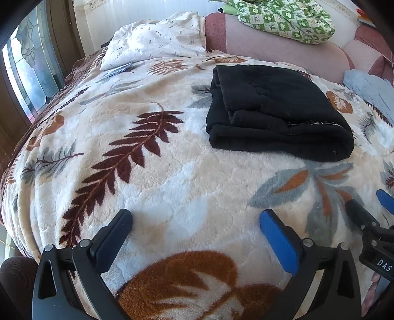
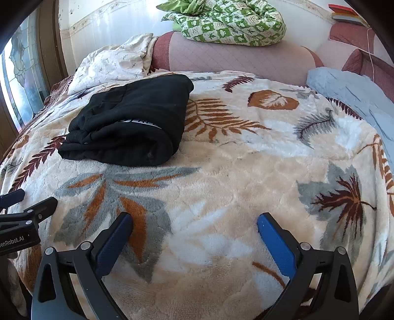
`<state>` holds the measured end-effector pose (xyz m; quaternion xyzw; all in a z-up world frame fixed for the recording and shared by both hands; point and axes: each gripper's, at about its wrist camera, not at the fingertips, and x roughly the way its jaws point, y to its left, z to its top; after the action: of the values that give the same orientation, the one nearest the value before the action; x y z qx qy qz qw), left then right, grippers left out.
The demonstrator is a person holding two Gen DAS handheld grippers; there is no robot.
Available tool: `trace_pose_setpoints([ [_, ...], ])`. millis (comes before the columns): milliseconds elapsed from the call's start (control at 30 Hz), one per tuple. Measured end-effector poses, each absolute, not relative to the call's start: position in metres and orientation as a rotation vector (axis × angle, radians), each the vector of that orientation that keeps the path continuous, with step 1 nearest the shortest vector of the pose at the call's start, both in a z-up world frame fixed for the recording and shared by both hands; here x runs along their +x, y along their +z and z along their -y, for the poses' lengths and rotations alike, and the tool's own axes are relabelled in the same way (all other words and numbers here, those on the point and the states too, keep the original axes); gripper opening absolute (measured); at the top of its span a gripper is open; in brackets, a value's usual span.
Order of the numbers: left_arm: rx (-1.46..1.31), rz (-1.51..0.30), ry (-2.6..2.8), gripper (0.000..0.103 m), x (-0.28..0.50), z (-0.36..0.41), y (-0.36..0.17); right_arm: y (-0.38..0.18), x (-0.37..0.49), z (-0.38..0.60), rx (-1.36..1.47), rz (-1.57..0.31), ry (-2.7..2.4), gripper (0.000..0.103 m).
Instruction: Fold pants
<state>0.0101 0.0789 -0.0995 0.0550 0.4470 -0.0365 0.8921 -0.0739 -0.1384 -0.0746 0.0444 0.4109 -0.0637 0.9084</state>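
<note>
Black pants [image 1: 278, 110], folded into a compact bundle with several layers showing at its near edge, lie on the leaf-patterned fleece blanket [image 1: 187, 182] toward the far side of the bed; a strip of pale lettering shows between the folds. In the left wrist view the bundle sits far and to the right; in the right wrist view it sits far and to the left [image 2: 128, 120]. The left gripper [image 1: 197, 221] hangs over the near part of the blanket, well apart from the pants, fingers spread wide and nothing between them. The right gripper [image 2: 195, 222] hangs just beside it, likewise spread wide and empty. Beyond the pants: a white pillow [image 1: 157, 41] far left, a pink headboard [image 1: 270, 46], a green patterned quilt [image 1: 283, 17] on top of it, and a pale blue cloth [image 2: 349, 91] far right.
</note>
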Motion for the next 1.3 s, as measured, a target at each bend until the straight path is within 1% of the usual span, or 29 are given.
trace_pose_setpoints([
  [67,0.127,-0.889,-0.069,0.103,0.01,-0.076,-0.1,-0.074,-0.074,0.139,0.098,-0.846,-0.133,0.103],
  [167,0.135,-0.877,-0.053,0.103,0.014,-0.071,-0.102,-0.074,-0.075,0.138,0.091,-0.857,-0.135,0.103],
  [400,0.1,-0.948,-0.035,0.103,0.011,-0.078,-0.092,-0.067,-0.074,0.138,0.102,-0.914,-0.157,0.103],
  [633,0.093,-0.815,0.009,0.103,-0.016,-0.084,-0.051,-0.053,-0.085,0.129,0.12,-0.865,-0.137,0.103],
  [1000,0.041,-0.749,-0.05,0.103,-0.033,-0.084,-0.009,-0.03,-0.071,0.092,-0.022,-0.835,-0.005,0.103],
  [1167,-0.024,-0.749,-0.086,0.103,-0.036,-0.088,-0.006,-0.033,-0.069,0.086,-0.018,-0.843,0.014,0.103],
  [1300,-0.036,-0.773,-0.085,0.103,-0.033,-0.09,-0.014,-0.036,-0.069,0.082,-0.026,-0.855,0.024,0.103],
])
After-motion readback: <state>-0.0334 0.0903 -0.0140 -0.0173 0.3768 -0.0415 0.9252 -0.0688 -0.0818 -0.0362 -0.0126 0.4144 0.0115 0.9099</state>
